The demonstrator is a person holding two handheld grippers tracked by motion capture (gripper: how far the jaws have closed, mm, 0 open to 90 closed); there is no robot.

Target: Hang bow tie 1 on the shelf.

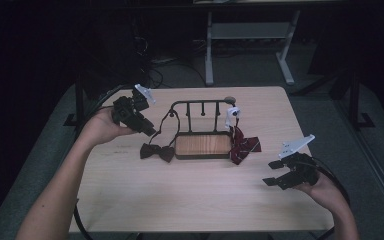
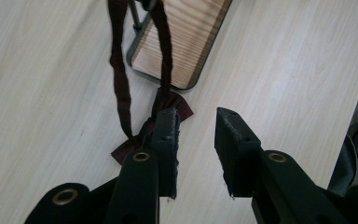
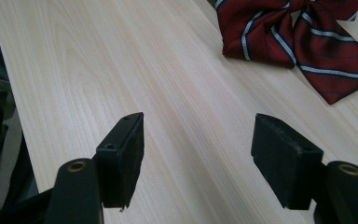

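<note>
Left claw [image 2: 196, 122] apart, over dark bow tie [image 2: 142, 135]; strap [image 2: 121, 79] runs to 12 o'clock on rack [image 2: 179, 44]. Right claw [image 3: 198, 140] apart, idle. Advice: pinch the knot, not strap.

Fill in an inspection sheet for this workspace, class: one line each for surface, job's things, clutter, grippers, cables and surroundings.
Surface: pale wood table, bare at the front.
Job's things: dark bow tie lying by the left end of the rack, its strap looped over the rack's rail; striped red bow tie at the right end.
Clutter: nothing seen.
Grippers: left gripper open, above the dark bow tie; right gripper open, holding nothing.
Cables: black cable trailing from the right gripper.
Surroundings: dark room, white desk frame behind.
</note>
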